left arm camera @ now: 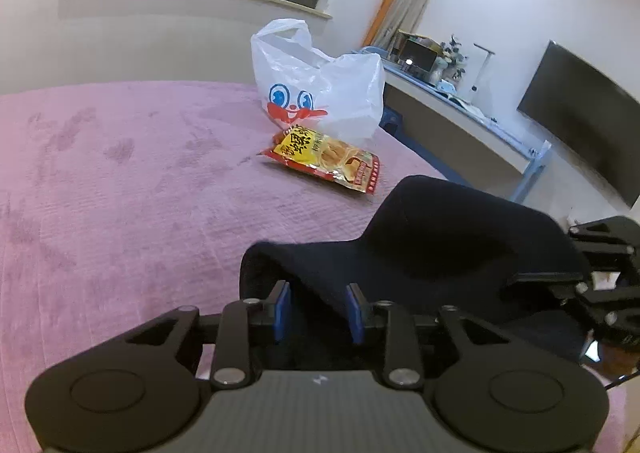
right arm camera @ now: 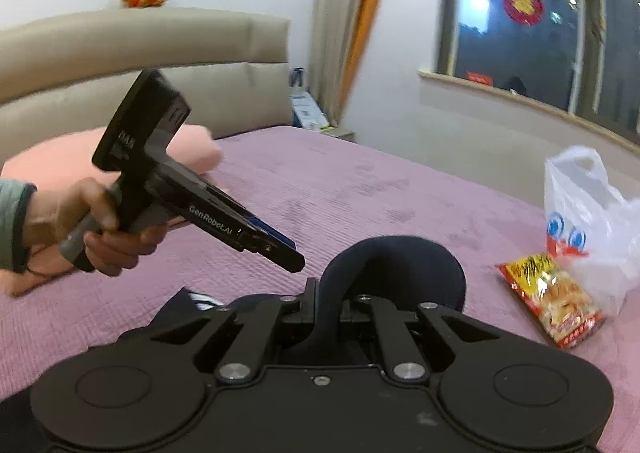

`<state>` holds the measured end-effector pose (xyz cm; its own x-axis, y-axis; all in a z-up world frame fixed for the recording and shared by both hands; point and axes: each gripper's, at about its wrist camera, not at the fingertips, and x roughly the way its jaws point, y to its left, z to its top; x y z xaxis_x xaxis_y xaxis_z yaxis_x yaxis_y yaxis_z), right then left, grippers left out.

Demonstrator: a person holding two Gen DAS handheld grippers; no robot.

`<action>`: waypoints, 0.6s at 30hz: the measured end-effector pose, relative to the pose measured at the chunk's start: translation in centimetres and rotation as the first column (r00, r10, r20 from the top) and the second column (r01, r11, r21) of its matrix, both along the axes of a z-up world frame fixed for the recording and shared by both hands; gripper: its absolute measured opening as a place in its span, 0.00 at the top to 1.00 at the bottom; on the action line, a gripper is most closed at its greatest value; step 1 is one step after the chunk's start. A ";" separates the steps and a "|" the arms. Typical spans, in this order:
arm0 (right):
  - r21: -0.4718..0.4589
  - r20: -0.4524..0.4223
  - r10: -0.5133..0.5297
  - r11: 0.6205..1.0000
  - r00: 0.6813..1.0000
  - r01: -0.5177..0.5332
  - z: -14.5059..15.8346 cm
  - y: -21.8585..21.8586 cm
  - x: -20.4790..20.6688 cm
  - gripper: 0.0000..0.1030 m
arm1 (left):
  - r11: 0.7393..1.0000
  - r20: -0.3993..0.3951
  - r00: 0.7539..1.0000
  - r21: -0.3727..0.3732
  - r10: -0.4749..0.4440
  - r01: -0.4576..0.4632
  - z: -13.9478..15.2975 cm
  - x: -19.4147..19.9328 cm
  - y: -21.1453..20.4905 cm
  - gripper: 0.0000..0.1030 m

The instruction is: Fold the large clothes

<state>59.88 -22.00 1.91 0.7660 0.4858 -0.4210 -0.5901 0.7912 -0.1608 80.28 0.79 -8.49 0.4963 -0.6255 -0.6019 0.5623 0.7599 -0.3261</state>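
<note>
We are over a wide bed (left arm camera: pixel 120 181) spread with a mauve ribbed cover, and we take that bed as our marker for everything else. At its head stands a padded beige headboard (right arm camera: pixel 140 53), with a pink pillow (right arm camera: pixel 192 149) lying just below it on the cover. On the bed's near side a dark navy garment (left arm camera: pixel 448 237) is bunched and raised off the cover, one fold arching up between our two tools. Toward the bed's far edge, under the window, a white plastic bag (left arm camera: pixel 316 81) printed with a cartoon face stands upright, and a red and yellow snack packet (left arm camera: pixel 324 159) lies flat on the cover just in front of it, touching or nearly touching the bag. Our right gripper (right arm camera: pixel 326 303) is clamped tight on a fold of the navy cloth, which loops up from between its black fingers. Our left gripper (left arm camera: pixel 320 313) has its blue pads (left arm camera: pixel 283 309) partly apart with the cloth's edge lying between them; we cannot tell whether they press on it. In the right wrist view our left hand (right arm camera: pixel 80 225) grips that tool's handle above the bed.
</note>
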 end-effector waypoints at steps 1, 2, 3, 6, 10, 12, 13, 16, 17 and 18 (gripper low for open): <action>-0.008 0.003 0.011 1.000 1.000 -0.011 0.1 0.4 -0.4 0.92 | 1.000 -0.005 1.000 -0.003 0.009 -0.009 0.3 -0.9 0.4 0.68; -0.008 0.006 0.026 1.000 1.000 -0.026 0.3 0.8 -0.8 0.92 | 1.000 -0.008 1.000 -0.001 0.020 -0.020 0.5 -1.6 1.0 0.68; -0.013 0.012 0.045 0.999 0.999 -0.045 0.5 1.2 -1.4 0.92 | 0.999 -0.010 0.999 0.001 0.035 -0.035 0.7 -2.5 1.8 0.68; -0.107 0.056 0.165 0.981 0.985 -0.159 0.7 3.3 -5.3 0.92 | 0.997 -0.034 0.996 -0.005 0.082 -0.082 1.1 -4.9 4.2 0.67; -0.348 -0.006 0.355 0.876 0.935 -0.335 -2.0 5.3 -12.0 0.92 | 0.992 -0.098 0.988 -0.026 0.118 -0.121 0.3 -9.7 7.0 0.66; -0.433 -0.115 0.398 0.805 0.910 -0.407 -4.3 5.2 -15.2 0.90 | 0.992 -0.137 0.984 -0.030 0.117 -0.122 -0.5 -12.0 7.7 0.65; -0.442 -0.177 0.393 0.788 0.902 -0.430 -5.2 5.0 -16.3 0.78 | 0.992 -0.162 0.980 -0.033 0.115 -0.122 -0.9 -13.0 7.9 0.63; -0.443 -0.297 0.287 0.803 0.911 -0.398 -7.4 3.6 -18.6 0.68 | 0.995 -0.245 0.965 -0.024 0.089 -0.098 -2.4 -15.7 7.8 0.57; -0.422 -0.318 0.232 0.834 0.919 -0.356 -7.7 2.9 -18.9 0.66 | 0.996 -0.272 0.959 -0.024 0.081 -0.091 -2.8 -16.4 7.7 0.57; -0.395 -0.339 0.179 0.864 0.924 -0.313 -7.9 2.4 -18.9 0.63 | 0.995 -0.293 0.953 -0.032 0.078 -0.091 -3.2 -16.8 7.7 0.56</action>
<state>40.97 -19.60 -6.03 0.4621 0.3586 -0.8111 -0.8281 0.5019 -0.2499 63.44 8.44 -11.67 0.3559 -0.6187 -0.7004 0.3722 0.7813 -0.5010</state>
